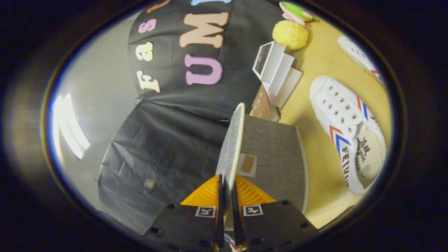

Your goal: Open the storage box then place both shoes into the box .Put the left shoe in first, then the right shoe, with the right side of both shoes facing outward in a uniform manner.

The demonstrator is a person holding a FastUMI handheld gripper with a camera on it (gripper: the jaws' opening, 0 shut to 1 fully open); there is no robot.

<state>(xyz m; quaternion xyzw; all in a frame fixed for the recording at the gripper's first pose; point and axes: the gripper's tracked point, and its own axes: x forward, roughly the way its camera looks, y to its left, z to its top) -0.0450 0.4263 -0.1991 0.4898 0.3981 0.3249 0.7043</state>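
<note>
Hand-held gripper (pixel 226 196) fingers pinch the thin, woven-textured lid (pixel 231 147) of the grey fabric storage box (pixel 276 157), which sits just ahead. Beyond, to one side, a white canvas shoe (pixel 344 129) lies on the wooden table (pixel 320 66).

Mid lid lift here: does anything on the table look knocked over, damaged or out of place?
Nothing stands out. The claw is shut on the storage box lid, raised edge-on from the grey box. The near sneaker lies flat on the table; the booklets are fanned loosely.
</note>
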